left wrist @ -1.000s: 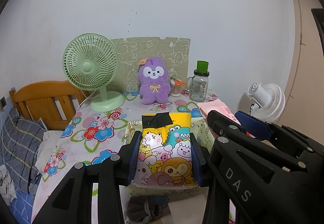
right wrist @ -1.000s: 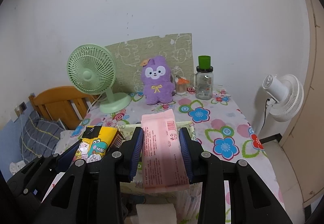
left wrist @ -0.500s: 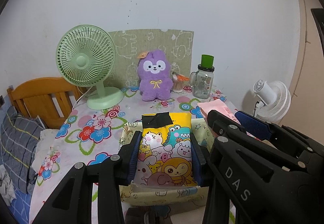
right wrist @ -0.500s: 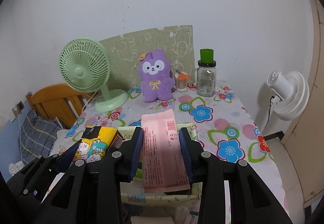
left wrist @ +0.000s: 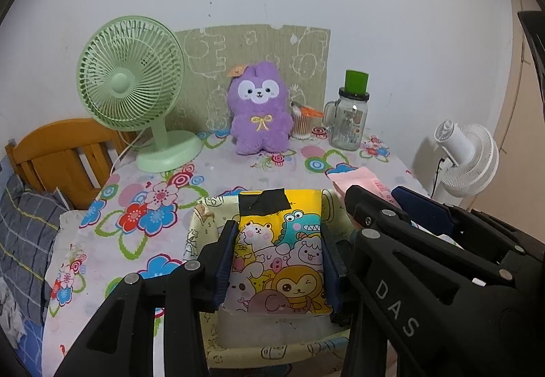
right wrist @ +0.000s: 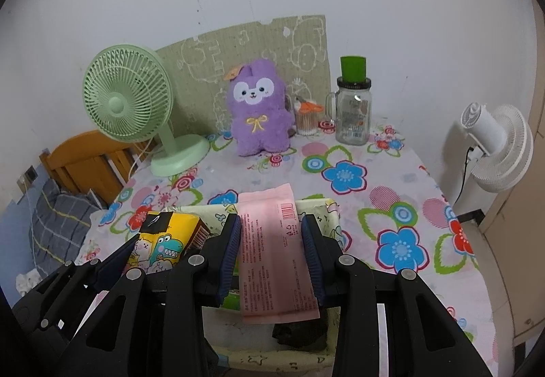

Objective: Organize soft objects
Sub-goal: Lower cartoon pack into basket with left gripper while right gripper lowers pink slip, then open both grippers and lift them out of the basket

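Note:
My left gripper (left wrist: 278,229) holds a yellow cartoon-print pack (left wrist: 279,257) flat between its blue pads, over a pale patterned fabric basket (left wrist: 197,230); its jaws are opening slightly, with the pads still against the pack's sides. My right gripper (right wrist: 270,220) is shut on a pink pack (right wrist: 272,247), held over the same basket (right wrist: 327,206) just right of the yellow pack (right wrist: 163,244). A dark soft item (right wrist: 299,329) lies in the basket under the pink pack. A purple plush (left wrist: 259,114) sits upright at the back of the table.
On the floral tablecloth, a green desk fan (left wrist: 129,74) stands at the back left. A glass jar with a green lid (left wrist: 351,121) and a small cup of swabs (left wrist: 301,125) stand back right. A white fan (left wrist: 466,159) is beyond the table's right edge, a wooden bed frame (left wrist: 58,152) to the left.
Both grippers have come forward and lower with their packs. The basket now lies directly beneath them and the table's far objects look nearer.

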Motion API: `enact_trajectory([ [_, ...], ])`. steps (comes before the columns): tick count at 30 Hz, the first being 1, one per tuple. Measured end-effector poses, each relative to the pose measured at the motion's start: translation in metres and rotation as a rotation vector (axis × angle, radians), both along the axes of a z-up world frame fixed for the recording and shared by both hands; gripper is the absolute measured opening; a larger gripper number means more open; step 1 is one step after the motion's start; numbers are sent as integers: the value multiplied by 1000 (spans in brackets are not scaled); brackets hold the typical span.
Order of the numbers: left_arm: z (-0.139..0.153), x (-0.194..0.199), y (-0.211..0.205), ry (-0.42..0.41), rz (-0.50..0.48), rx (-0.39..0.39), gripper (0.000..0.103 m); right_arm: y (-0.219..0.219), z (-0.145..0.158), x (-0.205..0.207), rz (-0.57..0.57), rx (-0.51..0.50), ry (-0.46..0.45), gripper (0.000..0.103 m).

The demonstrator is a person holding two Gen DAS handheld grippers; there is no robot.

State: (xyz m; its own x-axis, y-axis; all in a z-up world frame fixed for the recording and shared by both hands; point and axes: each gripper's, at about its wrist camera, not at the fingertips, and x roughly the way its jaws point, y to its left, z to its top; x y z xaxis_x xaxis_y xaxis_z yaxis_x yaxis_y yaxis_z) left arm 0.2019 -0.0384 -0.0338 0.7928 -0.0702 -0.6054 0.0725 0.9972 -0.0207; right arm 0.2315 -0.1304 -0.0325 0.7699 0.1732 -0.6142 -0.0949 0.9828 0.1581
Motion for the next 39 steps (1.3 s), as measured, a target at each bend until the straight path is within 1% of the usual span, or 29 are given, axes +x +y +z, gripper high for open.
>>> enact_trajectory([
  [5, -10, 7, -1, 14, 6, 16, 49, 0, -12, 11, 13, 9, 24, 40],
  [8, -17, 12, -1, 36, 4, 10, 54, 0, -17, 15, 16, 5, 35, 40],
  [9, -18, 12, -1, 40, 1, 8, 62, 1, -18, 16, 18, 5, 36, 40],
  [10, -20, 13, -1, 44, -1, 6, 76, 0, -19, 17, 18, 5, 36, 40],
  [11, -21, 13, -1, 45, -2, 7, 80, 0, -20, 18, 18, 4, 36, 40],
  [12, -23, 13, 0, 44, -4, 9, 83, 0, -21, 18, 20, 5, 38, 40],
  [18, -29, 15, 1, 58, -2, 16, 84, 3, -28, 23, 34, 3, 55, 40],
  [23, -32, 16, 5, 65, 7, 11, 84, 8, -31, 25, 71, -12, 54, 41],
  [28, -33, 16, 6, 63, 8, 12, 86, 10, -31, 23, 82, -27, 43, 41],
  [32, -34, 14, 7, 60, 10, 17, 87, 11, -32, 21, 83, -38, 40, 45],
  [34, -34, 13, 7, 56, 12, 19, 87, 12, -32, 20, 83, -51, 38, 53],
  [35, -34, 12, 7, 53, 12, 20, 87, 13, -31, 19, 78, -57, 34, 62],
  [36, -34, 11, 7, 49, 10, 19, 87, 13, -31, 18, 77, -60, 29, 69],
  [39, -33, 8, 8, 42, 4, 11, 89, 13, -28, 13, 74, -70, 14, 73],
])
